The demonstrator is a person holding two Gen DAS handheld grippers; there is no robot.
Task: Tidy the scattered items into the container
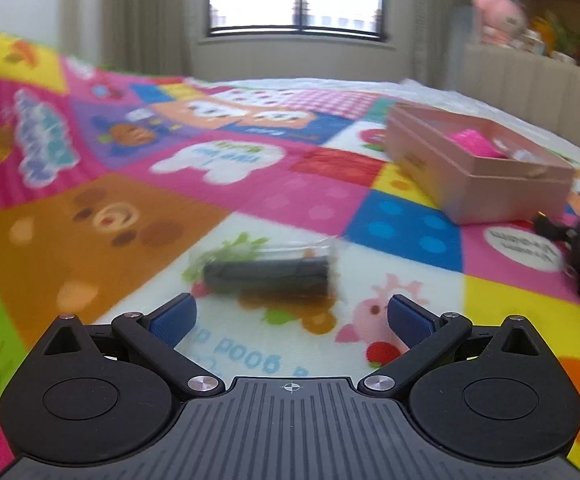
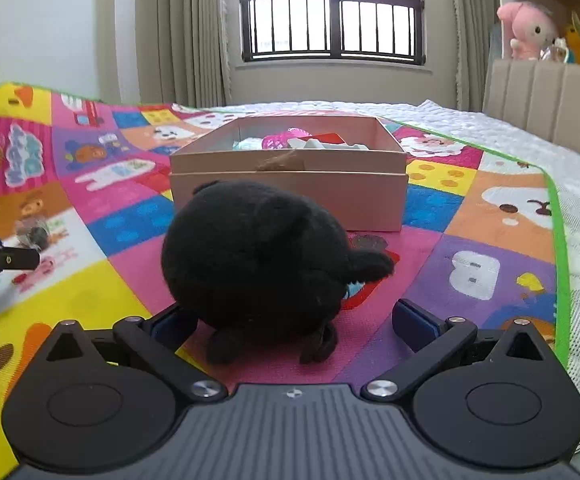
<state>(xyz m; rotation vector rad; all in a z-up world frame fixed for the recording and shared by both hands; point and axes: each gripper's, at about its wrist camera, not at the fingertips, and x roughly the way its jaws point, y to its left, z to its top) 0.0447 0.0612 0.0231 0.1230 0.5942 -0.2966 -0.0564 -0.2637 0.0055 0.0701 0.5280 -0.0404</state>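
right gripper (image 2: 294,320): jaws wide, nothing gripped; to be centred round the round black plush toy (image 2: 257,256)
left gripper (image 1: 292,316): open, empty
goal: pink cardboard box (image 2: 290,192)

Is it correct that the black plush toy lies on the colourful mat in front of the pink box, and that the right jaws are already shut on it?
Not quite. The black plush toy does lie on the colourful mat in front of the pink box, but the right gripper has its jaws spread wide, not shut on the toy. The right wrist view shows this.
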